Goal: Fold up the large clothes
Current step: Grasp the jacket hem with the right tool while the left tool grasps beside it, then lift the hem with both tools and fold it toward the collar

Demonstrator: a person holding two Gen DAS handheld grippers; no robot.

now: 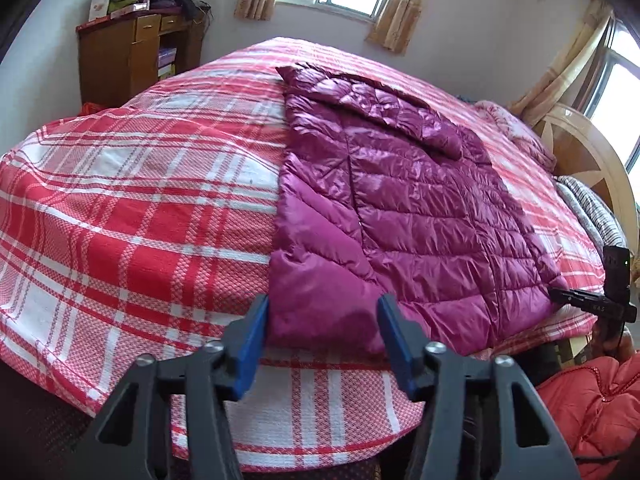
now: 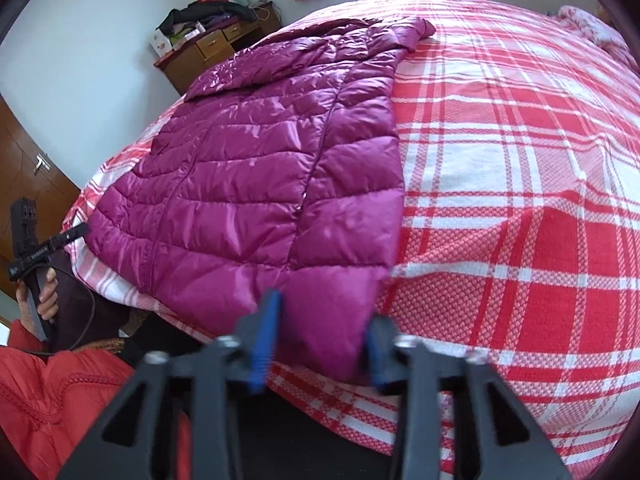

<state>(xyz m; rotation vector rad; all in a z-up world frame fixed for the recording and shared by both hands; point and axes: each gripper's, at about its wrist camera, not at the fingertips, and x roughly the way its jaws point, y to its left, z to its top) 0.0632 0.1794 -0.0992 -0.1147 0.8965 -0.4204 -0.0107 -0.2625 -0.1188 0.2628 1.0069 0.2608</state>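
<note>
My left tongs (image 1: 322,316) sit nearest the lens, blue pads spread, with the near left corner of the purple jacket (image 1: 408,216) lying between them; I cannot tell whether either pad touches the fabric, and nothing looks pinched; my right tongs (image 2: 324,328) are likewise spread around the jacket's near right corner, the hem bulging between the two pads without being squeezed flat.

The bed (image 1: 132,208) fills both views, covered by a red and white checked sheet that drapes over the near edge; the jacket lies flat on it, lengthwise away from me, hem at the near edge of the bed, collar end far off, one sleeve (image 1: 416,116) folded across the upper part; the zipper (image 2: 316,160) runs down the quilted front in the right wrist view.

A wooden cabinet (image 1: 132,56) stands against the far wall, clothes and boxes heaped on top; curtains (image 1: 394,8) frame the window behind the bed; a wooden headboard (image 1: 592,168) rises at the right in the left wrist view; my red padded coat (image 2: 52,400) shows low down, and my left hand (image 2: 42,300) grips the handle of its tongs.
</note>
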